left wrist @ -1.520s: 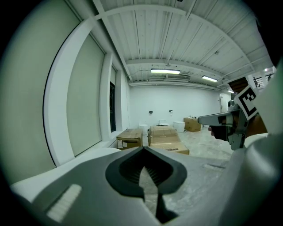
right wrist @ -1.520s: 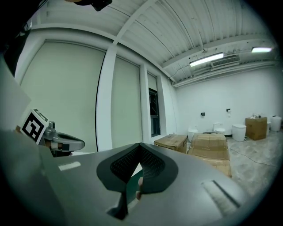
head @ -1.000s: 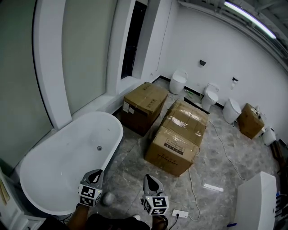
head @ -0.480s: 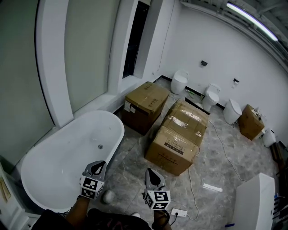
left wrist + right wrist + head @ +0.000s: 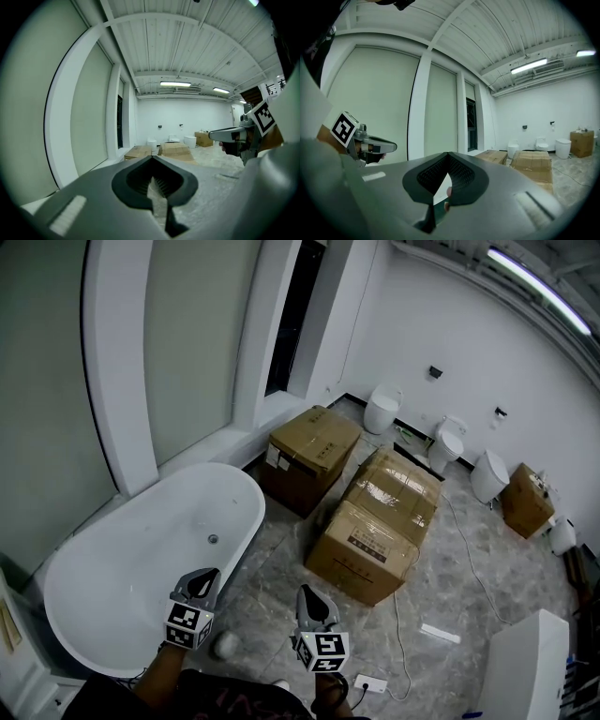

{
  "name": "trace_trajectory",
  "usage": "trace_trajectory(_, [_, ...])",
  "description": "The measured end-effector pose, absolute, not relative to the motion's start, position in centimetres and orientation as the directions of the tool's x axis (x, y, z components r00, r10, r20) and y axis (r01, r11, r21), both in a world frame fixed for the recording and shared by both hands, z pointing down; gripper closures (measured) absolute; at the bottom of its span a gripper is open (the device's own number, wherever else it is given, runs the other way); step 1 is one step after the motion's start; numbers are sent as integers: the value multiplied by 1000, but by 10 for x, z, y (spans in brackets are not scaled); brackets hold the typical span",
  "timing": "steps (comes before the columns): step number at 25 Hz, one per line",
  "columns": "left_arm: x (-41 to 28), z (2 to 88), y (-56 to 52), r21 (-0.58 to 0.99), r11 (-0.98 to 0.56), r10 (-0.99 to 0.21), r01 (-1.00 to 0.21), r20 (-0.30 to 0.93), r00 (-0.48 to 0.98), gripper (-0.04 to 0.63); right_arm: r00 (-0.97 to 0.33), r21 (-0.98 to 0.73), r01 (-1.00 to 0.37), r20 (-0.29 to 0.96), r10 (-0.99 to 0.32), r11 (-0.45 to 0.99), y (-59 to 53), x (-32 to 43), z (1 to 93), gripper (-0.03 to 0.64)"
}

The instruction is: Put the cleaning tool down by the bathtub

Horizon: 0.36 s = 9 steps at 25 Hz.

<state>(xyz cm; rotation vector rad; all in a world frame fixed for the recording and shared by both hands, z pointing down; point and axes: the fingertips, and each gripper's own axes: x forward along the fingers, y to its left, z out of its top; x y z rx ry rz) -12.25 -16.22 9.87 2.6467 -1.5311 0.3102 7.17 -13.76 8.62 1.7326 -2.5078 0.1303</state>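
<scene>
The tool (image 5: 225,645) lies on the floor (image 5: 281,582), held by neither gripper. In the head view it sits low in the picture, between the left gripper (image 5: 207,574) and the right gripper (image 5: 307,592). It is nearer the left one and touches neither. It rests just beside the outer wall of the tub (image 5: 253,521), at the tub's near end.

It shows as a small, pale, rounded lump, whitish against the mottled grey stone. It is too small to make out a handle or bristles.

In the left gripper view the two dark ribbed pads (image 5: 164,179) meet at their tips, leaving only a thin sliver below through which the floor shows, and nothing is pinched between them. In the right gripper view the pads (image 5: 432,176) are likewise pressed together at the tips and empty. A small pinkish patch shows through the sliver, and what it is cannot be told.

Both grippers point out across the room toward the brown boxes (image 5: 375,531).
</scene>
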Motion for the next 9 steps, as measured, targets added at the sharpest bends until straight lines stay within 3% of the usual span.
trace_trajectory(9, [-134,101,-170,-20,-487,-858,-873,197,474,595,-370,-14,-928,132,-920,372,-147,61,94,600])
